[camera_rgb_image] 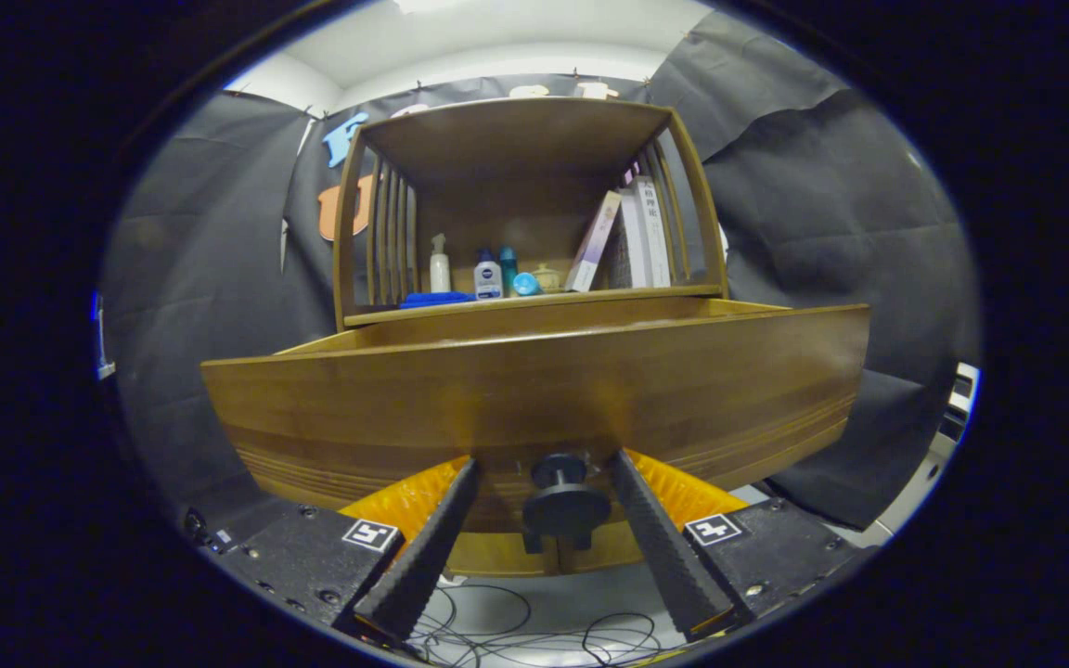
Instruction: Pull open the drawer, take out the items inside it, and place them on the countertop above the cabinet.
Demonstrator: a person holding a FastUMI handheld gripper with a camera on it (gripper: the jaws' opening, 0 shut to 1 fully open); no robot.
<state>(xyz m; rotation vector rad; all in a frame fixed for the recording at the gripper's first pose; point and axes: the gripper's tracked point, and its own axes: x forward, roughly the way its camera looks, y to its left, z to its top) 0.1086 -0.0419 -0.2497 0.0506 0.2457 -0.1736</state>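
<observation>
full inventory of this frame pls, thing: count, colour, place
drawer: 1, brown wood, pulled out below the shelf
knob: 1, black, on the drawer front, between the fingers
shelf: 1, brown wood, slatted sides, on the countertop above the drawer
spray bottle: 1, white, shelf left
bottles: 2, white with blue cap and teal, shelf middle
jar: 1, pale, behind the bottles
blue cloth: 1, shelf front left
books: several, pale covers, leaning at shelf right
cables: several, black, on the floor below
gripper: 1, fingers open either side of the knob, not touching
</observation>
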